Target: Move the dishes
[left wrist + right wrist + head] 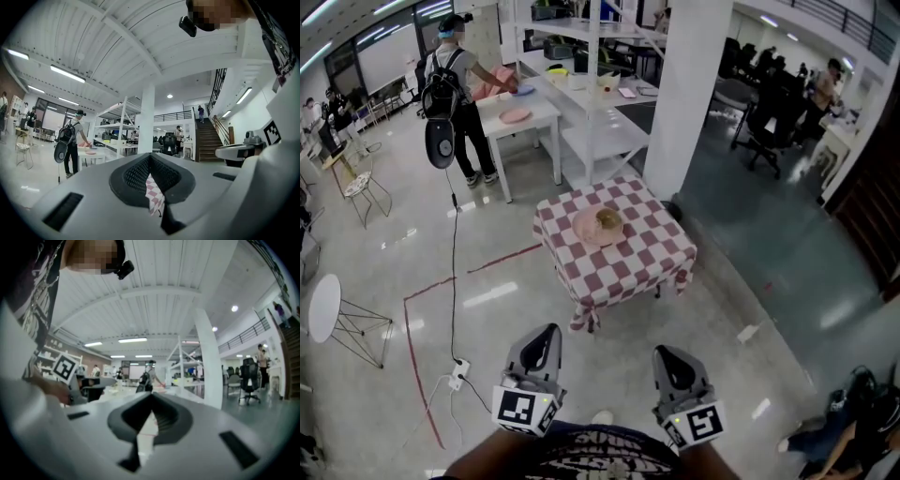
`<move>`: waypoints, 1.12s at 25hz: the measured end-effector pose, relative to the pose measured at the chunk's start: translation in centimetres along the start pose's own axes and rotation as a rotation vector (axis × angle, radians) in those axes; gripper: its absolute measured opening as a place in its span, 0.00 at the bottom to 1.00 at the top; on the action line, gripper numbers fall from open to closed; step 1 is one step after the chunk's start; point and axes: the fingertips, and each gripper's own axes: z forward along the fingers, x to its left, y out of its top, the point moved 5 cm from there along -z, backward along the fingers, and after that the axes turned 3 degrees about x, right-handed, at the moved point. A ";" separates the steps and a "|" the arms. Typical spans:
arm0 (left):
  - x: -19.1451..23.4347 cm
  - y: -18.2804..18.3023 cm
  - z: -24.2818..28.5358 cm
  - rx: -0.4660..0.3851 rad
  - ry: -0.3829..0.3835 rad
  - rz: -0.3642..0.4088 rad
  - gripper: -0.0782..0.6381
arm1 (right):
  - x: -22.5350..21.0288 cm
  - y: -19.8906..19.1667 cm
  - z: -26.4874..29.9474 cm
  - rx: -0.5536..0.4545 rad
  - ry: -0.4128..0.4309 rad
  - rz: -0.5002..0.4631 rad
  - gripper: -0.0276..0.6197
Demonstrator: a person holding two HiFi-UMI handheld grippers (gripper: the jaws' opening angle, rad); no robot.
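Both tools are empty. The left tool (547, 330) has its jaws together with nothing between them, and the right tool (667, 353) is the same. Both point level at the checkered desk (649, 251).

The dishes are a pink plate (586, 234) with a tan dish (607, 219) on top, probably a bowl. They sit mid-desk, well ahead of both tools and roughly between their lines.

Risks from here:
- If the jaws aren't opened before contact, the closed tips likely shove the plate across the cloth instead of gripping it.
- The cloth hangs loose over the desk edge. A jaw that pinches it with the rim probably drags everything.
- The tan dish sits loose on the plate, so a tilted lift could slide it off.
- A power strip (457, 373) and its cable lie on the floor just ahead-left of the left tool, a trip hazard on the approach.
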 end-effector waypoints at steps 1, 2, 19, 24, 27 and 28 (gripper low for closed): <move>-0.4 0.1 0.5 -0.003 0.003 0.001 0.15 | -0.7 -0.1 -0.1 -0.002 -0.005 0.002 0.10; -0.9 0.1 0.9 -0.006 0.003 0.001 0.15 | -1.4 -0.2 -0.3 -0.002 -0.012 0.008 0.10; -3.8 0.2 3.3 0.038 -0.034 0.050 0.15 | -4.6 -2.6 -1.9 0.026 -0.045 0.112 0.10; -2.6 -1.4 3.7 0.072 -0.026 0.013 0.15 | -4.5 -3.3 -1.0 0.039 -0.055 0.119 0.10; -1.6 -2.2 4.1 0.089 -0.021 -0.008 0.15 | -4.1 -3.9 -0.2 0.061 -0.048 0.113 0.10; -1.3 -2.5 4.2 0.095 -0.020 -0.012 0.15 | -3.9 -4.2 0.1 0.072 -0.042 0.112 0.10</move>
